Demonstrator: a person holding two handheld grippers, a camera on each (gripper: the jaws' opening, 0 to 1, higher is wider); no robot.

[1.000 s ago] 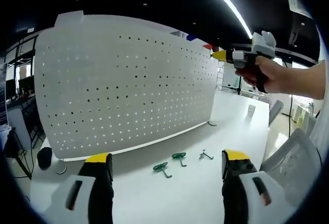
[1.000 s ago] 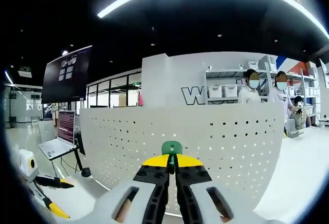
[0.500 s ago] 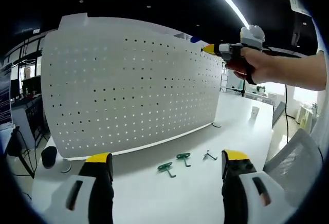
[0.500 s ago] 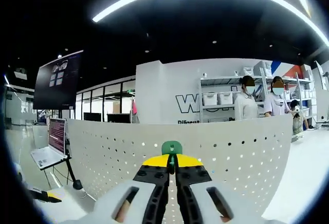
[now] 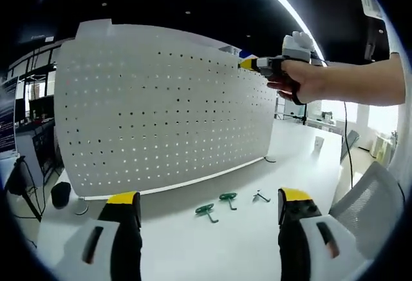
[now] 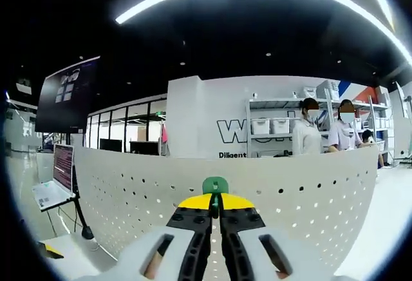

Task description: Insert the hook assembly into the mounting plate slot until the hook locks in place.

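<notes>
A white pegboard (image 5: 161, 107) stands upright on the white table (image 5: 212, 249). Two green hooks (image 5: 206, 211) (image 5: 227, 197) and a small dark hook (image 5: 259, 196) lie on the table in front of it. My left gripper (image 5: 206, 213) is open above the table, nothing between its jaws. In the left gripper view the right gripper (image 5: 254, 64) is held by a hand close to the board's upper right part. In the right gripper view my right gripper (image 6: 215, 197) is shut on a green hook (image 6: 215, 185), just before the pegboard (image 6: 296, 203) near its top edge.
A laptop (image 6: 51, 181) on a stand sits left behind the board. Two people (image 6: 309, 136) stand by shelves with white bins (image 6: 270, 125). A grey chair (image 5: 364, 203) is at the table's right end. A dark round object (image 5: 59, 195) lies left of the board.
The right gripper has risen and moved left along the board toward its top edge, the green hook still clamped in it. The left gripper has stayed nearly still.
</notes>
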